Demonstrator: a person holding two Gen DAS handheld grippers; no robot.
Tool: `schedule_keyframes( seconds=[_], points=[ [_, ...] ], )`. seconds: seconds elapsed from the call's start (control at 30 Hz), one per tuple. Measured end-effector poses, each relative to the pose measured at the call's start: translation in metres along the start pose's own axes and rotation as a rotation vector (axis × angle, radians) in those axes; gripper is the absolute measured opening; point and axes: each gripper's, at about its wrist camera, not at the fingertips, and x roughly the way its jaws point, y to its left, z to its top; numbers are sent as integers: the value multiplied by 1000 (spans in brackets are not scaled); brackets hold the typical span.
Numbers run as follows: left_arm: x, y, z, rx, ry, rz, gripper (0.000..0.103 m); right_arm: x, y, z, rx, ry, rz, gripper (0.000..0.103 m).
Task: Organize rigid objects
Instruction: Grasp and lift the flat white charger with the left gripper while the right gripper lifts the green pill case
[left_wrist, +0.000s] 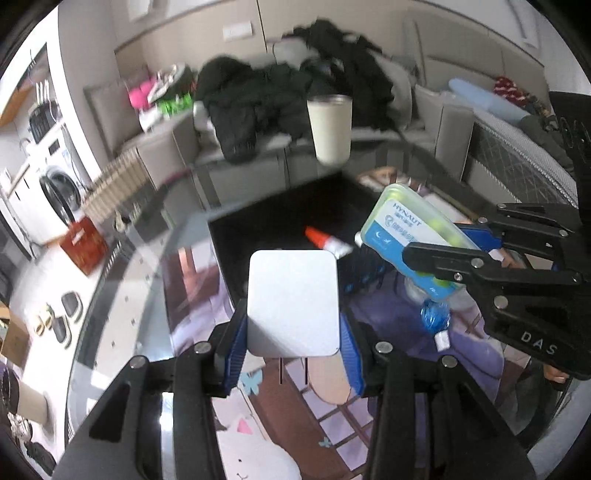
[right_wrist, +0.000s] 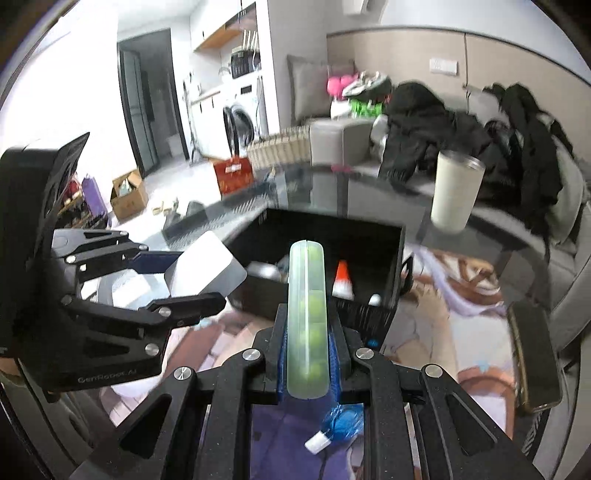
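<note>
The black bin (right_wrist: 384, 240) is open on top, but a cup (right_wrist: 456, 192) stands behind its far corner.

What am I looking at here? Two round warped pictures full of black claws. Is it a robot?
No robot: a person holds a two-finger gripper in each hand, and each carries a wide-angle camera looking along its fingers, which is why the pictures bulge. One picture is from the left gripper, which is shut on a flat white box. The other is from the right gripper, shut on a clear case of green earplugs. Each camera also catches the other tool from the side. Ahead, on the glass table, sits a black bin holding a white tube with an orange cap. A cream tumbler stands behind, and a small blue bottle lies near.
</note>
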Motion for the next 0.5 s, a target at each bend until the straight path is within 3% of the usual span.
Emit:
schedule_keyframes(
  seconds=[0.37,0.5],
  points=[
    [-47,3,10,-3,-234,73,44,-61,16,17,-79,-291,-48,17],
    [-78,0,11,-2,-388,126,44,-86,24,20,-96,-407,-66,17]
  ],
)
